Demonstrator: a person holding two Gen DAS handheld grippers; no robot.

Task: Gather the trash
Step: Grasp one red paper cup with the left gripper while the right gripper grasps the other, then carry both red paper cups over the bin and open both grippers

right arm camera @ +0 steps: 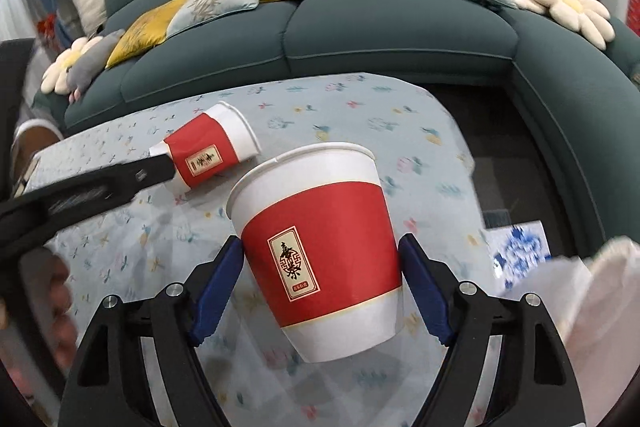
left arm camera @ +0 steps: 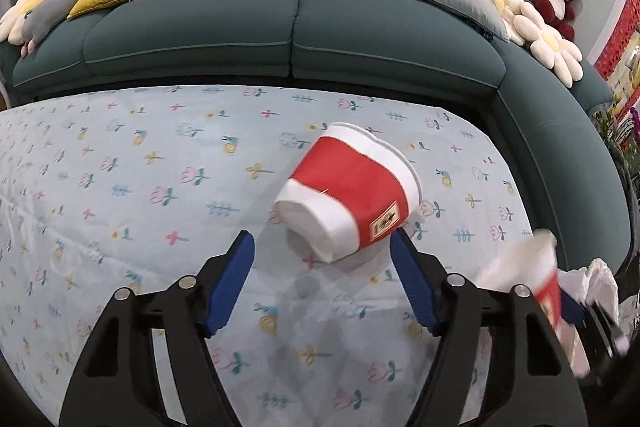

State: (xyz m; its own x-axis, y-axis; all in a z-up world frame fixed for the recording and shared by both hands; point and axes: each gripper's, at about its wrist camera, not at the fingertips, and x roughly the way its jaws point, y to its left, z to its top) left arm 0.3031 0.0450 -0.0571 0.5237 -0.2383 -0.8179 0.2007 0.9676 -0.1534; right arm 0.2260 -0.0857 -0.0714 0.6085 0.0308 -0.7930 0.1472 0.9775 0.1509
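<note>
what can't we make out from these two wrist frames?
- Inside of the upright red-and-white paper cup in the right gripper: right wrist view, its own wall hides it.
- Lying red-and-white paper cup: left wrist view, mouth faces away, contents unseen.
- White plastic bag: blurred, cut off by the right edge.
- Blue-and-white patterned item: right wrist view, too blurred to identify.

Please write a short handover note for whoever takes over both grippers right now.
Right gripper: shut on an upright red-and-white paper cup, held above the floral tablecloth.
Left gripper: open, pads either side of a second cup lying on its side on the cloth, not yet gripped.
White plastic bag sits at the right edge, probably for the trash.
Done: one cup picked up.
Left: grip the fallen cup, then drop both in the bag.
</note>
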